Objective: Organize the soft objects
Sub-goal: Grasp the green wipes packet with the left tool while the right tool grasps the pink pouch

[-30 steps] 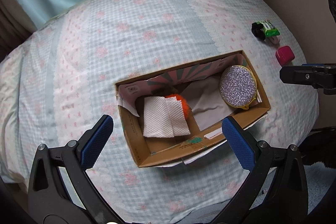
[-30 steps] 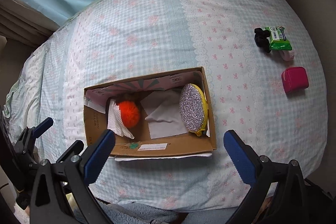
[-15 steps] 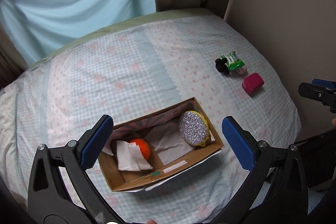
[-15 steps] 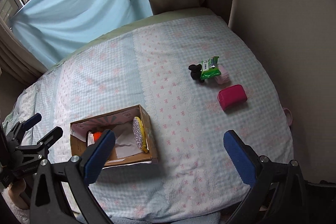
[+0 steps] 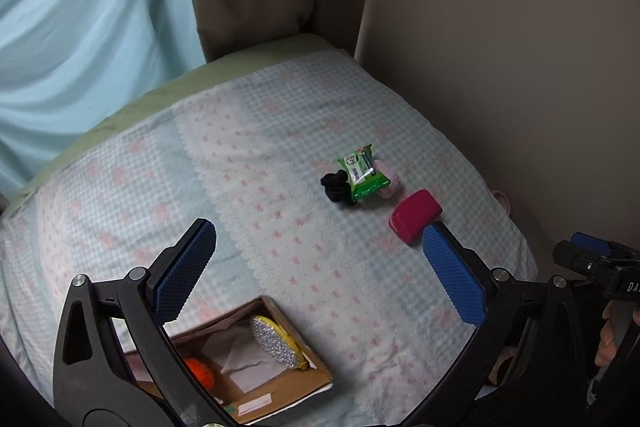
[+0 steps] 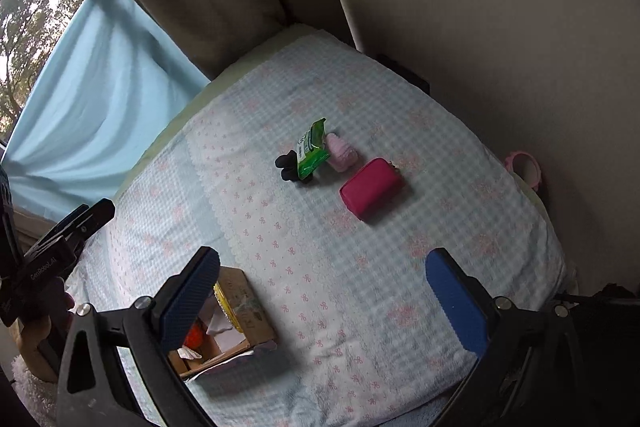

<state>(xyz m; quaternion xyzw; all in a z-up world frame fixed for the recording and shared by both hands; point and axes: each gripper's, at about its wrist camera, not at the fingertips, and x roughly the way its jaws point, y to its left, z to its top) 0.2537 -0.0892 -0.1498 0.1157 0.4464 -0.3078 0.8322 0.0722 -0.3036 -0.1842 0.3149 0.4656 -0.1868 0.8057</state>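
Since earlier: both grippers have drawn back and tilted up; the box now sits low in both views, and curtains and wall show.
Left gripper (image 5: 320, 275): blue-padded jaws spread wide, holding nothing.
Right gripper (image 6: 322, 301): jaws spread wide, empty.
Brown cardboard box (image 5: 280, 393): on the pink-and-blue checked bedspread (image 5: 280, 131), holding an orange fluffy ball (image 5: 200, 373), grey cloth (image 5: 244, 361) and round silver glitter pouch (image 5: 276, 345).
Loose items: green wipes packet (image 6: 311, 151) overlapping a black scrunchie (image 6: 286, 163) and pink fuzzy item (image 6: 342, 155); magenta zip pouch (image 6: 370, 189) just beside them, well apart from the box.
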